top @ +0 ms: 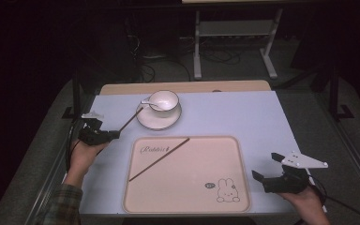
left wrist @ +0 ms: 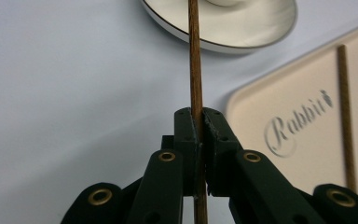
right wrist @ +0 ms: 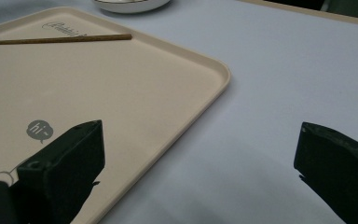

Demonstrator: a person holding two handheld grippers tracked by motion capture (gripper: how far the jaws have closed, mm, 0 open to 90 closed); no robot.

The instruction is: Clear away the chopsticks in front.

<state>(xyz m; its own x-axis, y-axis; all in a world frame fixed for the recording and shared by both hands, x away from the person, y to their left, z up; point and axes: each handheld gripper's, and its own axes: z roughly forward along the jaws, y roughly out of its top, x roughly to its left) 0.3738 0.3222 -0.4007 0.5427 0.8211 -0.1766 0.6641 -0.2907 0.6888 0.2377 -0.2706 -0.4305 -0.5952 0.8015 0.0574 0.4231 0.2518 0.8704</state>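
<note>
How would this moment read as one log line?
left gripper: shut on chopstick | right gripper: open, idle | second chopstick: on tray

Legible markings, all printed on the beige tray [top: 243, 187]:

- "Rabbit" [left wrist: 298, 122], grey cursive script, near the tray's far left corner; clearest in the left gripper view. A small dark mark follows the last letter, too small to identify. A chopstick [top: 159, 159] lying on the tray crosses just beside the word.
- "hi" [right wrist: 39, 129], inside a dark grey speech bubble near the tray's near right corner, beside a rabbit drawing [top: 228, 191].
</note>
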